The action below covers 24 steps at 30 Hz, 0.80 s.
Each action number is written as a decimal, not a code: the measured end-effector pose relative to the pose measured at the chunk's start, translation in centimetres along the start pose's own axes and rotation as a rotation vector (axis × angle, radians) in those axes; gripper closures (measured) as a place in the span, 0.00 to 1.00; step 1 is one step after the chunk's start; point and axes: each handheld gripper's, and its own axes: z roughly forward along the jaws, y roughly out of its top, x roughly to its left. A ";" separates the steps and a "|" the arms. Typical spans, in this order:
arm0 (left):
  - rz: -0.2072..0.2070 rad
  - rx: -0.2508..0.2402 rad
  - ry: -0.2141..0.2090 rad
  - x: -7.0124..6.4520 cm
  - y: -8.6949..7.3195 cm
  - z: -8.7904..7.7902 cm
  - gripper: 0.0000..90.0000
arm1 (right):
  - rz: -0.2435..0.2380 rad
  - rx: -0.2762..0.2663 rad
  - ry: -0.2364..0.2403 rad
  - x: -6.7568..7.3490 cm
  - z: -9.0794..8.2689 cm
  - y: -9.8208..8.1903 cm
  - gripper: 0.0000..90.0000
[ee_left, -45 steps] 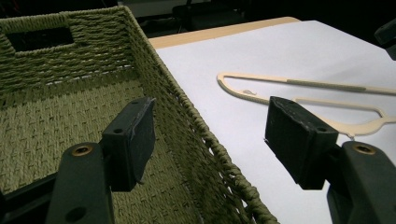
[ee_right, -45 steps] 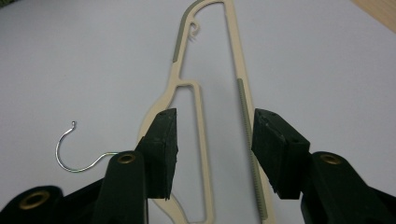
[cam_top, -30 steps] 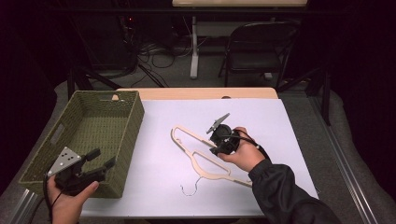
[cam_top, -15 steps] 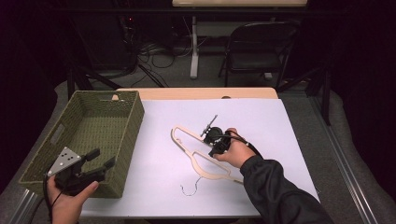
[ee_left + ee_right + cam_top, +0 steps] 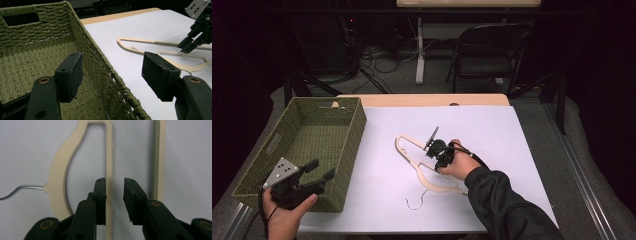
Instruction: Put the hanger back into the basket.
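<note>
Lying flat on the white table (image 5: 512,130), the wooden hanger (image 5: 58,170) has one thin bar between the right gripper (image 5: 115,187) jaws, which have just been closing; contact is unclear. Left gripper (image 5: 110,72) hangs open over the green basket (image 5: 347,150) rim. Dark room behind.

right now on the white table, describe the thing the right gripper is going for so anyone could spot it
Start at the white table, right of the green woven basket. Flat near its middle lies a cream wooden clothes hanger, the right gripper straddling its inner bar. A thin metal hook curls from its near end, and nothing else lies loose on the sheet.
</note>
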 end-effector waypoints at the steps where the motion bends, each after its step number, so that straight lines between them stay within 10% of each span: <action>1: 0.000 0.000 0.000 0.0 0.0 0.0 0.37 | -0.003 0.011 0.001 0.0 0.1 0.0 0.80; 24: -0.003 0.003 0.010 0.1 -0.1 0.1 0.37 | -0.013 0.073 0.023 0.3 1.3 0.2 0.87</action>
